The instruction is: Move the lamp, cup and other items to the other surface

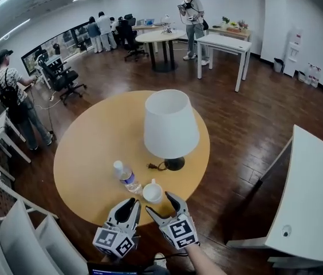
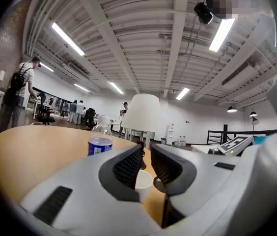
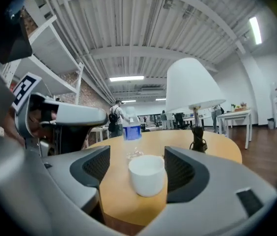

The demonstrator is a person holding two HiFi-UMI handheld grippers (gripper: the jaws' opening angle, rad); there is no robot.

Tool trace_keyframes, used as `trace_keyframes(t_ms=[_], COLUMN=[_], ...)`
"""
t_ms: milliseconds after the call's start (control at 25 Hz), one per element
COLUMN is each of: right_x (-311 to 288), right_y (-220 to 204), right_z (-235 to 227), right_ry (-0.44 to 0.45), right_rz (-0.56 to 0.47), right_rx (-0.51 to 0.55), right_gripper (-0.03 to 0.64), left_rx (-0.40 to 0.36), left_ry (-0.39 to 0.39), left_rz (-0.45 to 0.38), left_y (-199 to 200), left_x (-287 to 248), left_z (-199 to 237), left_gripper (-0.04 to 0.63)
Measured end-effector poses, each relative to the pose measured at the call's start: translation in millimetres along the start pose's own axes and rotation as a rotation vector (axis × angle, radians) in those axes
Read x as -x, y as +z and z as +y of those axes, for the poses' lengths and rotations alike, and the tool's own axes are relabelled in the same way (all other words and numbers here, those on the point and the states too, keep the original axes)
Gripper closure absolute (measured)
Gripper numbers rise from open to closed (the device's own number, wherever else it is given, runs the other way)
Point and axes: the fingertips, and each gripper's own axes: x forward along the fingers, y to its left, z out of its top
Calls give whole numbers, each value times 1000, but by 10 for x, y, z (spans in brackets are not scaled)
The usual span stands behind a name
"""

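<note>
On the round yellow table [image 1: 93, 148] stands a lamp [image 1: 170, 125] with a white shade and a black base. A clear water bottle [image 1: 127, 177] with a blue label lies near the front edge, and a small white cup [image 1: 152, 192] stands beside it. My right gripper [image 1: 159, 205] is open at the table's edge. The cup [image 3: 147, 173] sits between its jaws, and the pads stay clear of it. My left gripper [image 1: 130, 204] hovers just left of the cup, shut with nothing in it. In the left gripper view [image 2: 146, 163] the bottle [image 2: 99, 140] and lamp [image 2: 141, 113] lie ahead.
A white table [image 1: 313, 199] stands to the right across dark wood floor. White shelving [image 1: 12, 222] is at my lower left. Farther back are people, office chairs [image 1: 61, 79], a round table [image 1: 160, 36] and a white desk [image 1: 224, 43].
</note>
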Motion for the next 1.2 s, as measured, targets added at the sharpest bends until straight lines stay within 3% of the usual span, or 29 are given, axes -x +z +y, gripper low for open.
trace_keyframes(t_ms=[120, 240, 680, 1200], right_x=[-209, -341, -743, -555], right_y=[-240, -363, -707, -420], right_z=[-75, -204, -236, -300], right_ry=[-67, -134, -154, -162], right_rz=[20, 10, 153, 60], right_rx=[-12, -36, 45, 38], right_gripper=[255, 198, 196, 222], left_rx=[-15, -27, -28, -40], left_ry=[-26, -52, -117, -162], left_rz=[33, 46, 90, 94], left_y=[-94, -175, -371, -298], left_x=[-47, -115, -338, -532], left_z=[134, 216, 340, 155], left_gripper=[523, 523, 523, 523])
